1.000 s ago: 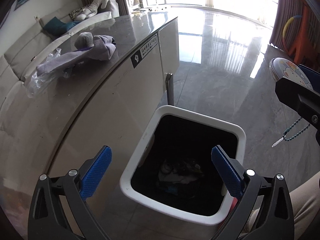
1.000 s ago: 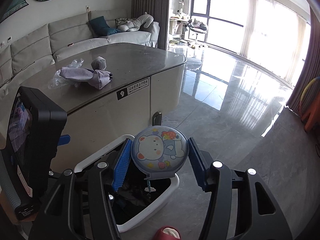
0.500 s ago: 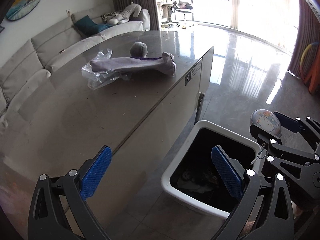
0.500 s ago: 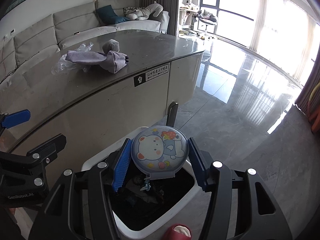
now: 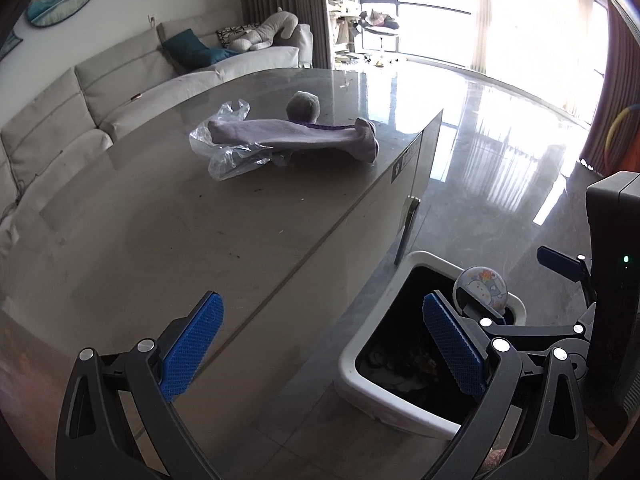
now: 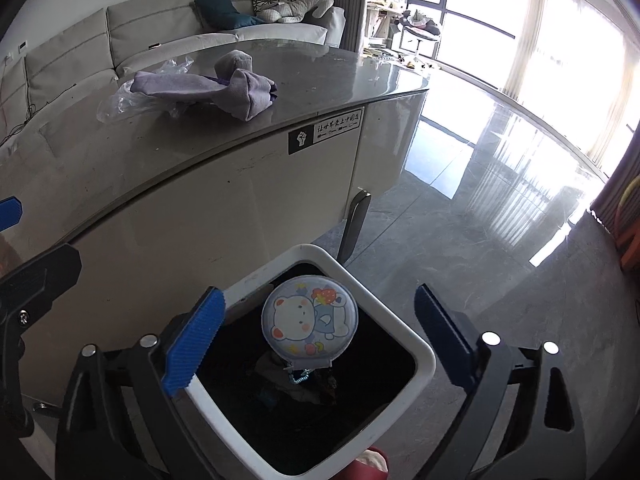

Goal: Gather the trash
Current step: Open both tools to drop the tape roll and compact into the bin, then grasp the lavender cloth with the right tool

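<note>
Nearby, purple cloth (image 5: 296, 136) atop plastic bag (image 5: 234, 158)

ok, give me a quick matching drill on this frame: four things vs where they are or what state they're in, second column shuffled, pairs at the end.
Things:
1. bear disc
2. purple cloth
3. bin
4. left gripper

Places/states:
A. on the floor beside the counter
B. over the bin's mouth, between the opening jaws of the right gripper, neither pad touching it
C. on the countertop over a clear plastic bag
D. open, nothing in it

Pairs: 1-B, 2-C, 3-A, 4-D
</note>
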